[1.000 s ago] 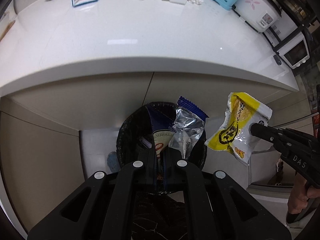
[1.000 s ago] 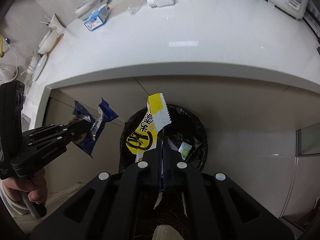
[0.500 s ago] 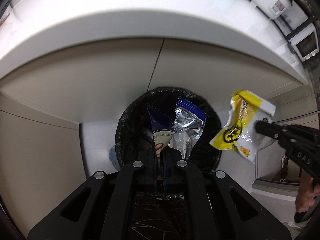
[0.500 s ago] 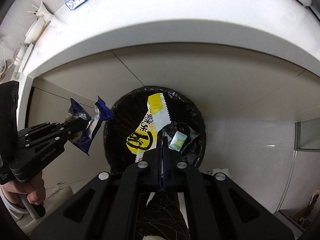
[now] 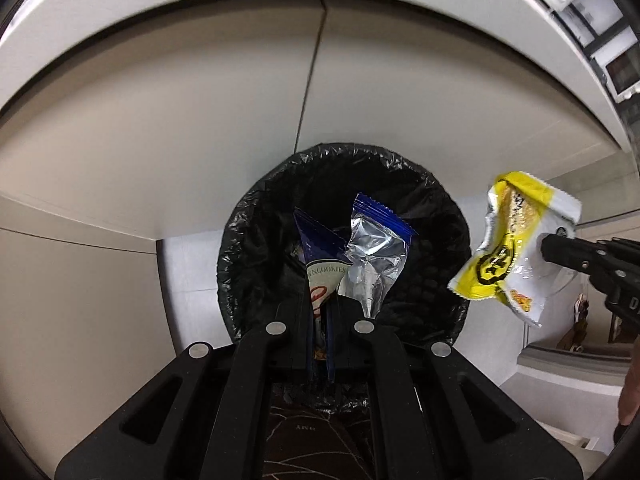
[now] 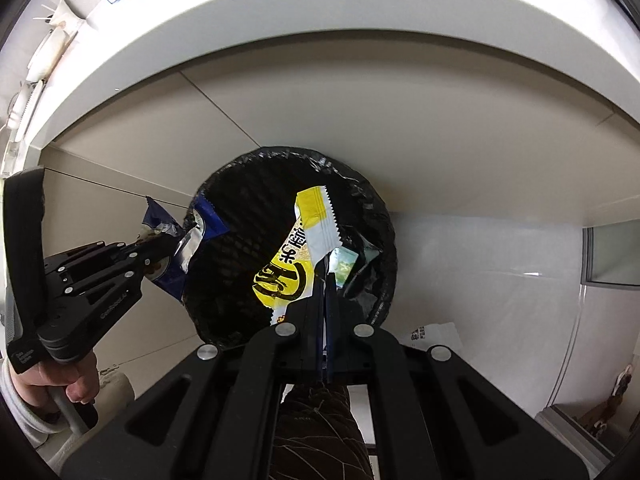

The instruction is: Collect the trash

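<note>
Left gripper [image 5: 320, 312] is clamping a blue cookie wrapper [image 5: 356, 248] between closed fingers at frame center, directly over the black-lined trash bin [image 5: 248, 240]. Right gripper [image 6: 325, 292] is pinching a yellow snack wrapper [image 6: 292, 268] over the same bin opening. Cabinet fronts [image 5: 200, 128] and the white countertop edge [image 5: 120, 12] are arching across the upper frame. Both grippers are pointing downward.

Two wrappers [image 5: 360, 252] [image 5: 516, 248], one bin [image 5: 256, 240]
</note>
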Available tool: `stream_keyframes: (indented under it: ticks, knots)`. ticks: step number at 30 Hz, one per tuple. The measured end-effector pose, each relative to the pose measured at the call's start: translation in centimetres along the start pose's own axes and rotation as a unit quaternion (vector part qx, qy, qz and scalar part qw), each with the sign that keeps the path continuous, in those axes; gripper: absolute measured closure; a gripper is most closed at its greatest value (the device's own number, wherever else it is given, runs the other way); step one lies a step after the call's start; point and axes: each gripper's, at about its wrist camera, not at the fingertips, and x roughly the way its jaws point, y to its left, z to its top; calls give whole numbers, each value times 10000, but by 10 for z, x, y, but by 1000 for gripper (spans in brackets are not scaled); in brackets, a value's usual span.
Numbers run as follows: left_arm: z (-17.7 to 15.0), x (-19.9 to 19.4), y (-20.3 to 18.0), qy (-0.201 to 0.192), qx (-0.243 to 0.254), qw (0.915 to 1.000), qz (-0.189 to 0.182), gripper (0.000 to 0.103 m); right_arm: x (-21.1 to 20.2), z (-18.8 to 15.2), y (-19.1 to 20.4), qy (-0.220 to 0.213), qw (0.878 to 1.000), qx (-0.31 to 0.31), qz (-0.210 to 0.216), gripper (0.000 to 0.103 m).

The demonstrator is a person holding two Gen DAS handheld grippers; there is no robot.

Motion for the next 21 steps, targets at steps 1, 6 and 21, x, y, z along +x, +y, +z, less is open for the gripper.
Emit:
stream_keyframes:
  ticks: [1,6,21]
  knots:
    - [0,3,-1,13,15,10000,1,100,1,0,-2,16,10000,7,-28,103]
    - [5,14,-8,58,75,10000,10,100,5,-3,-8,63,9999,43,-143,103]
    - [14,14,-23,-95,37,9999,-18,63,12,3,-5,128,9997,87,-193,103]
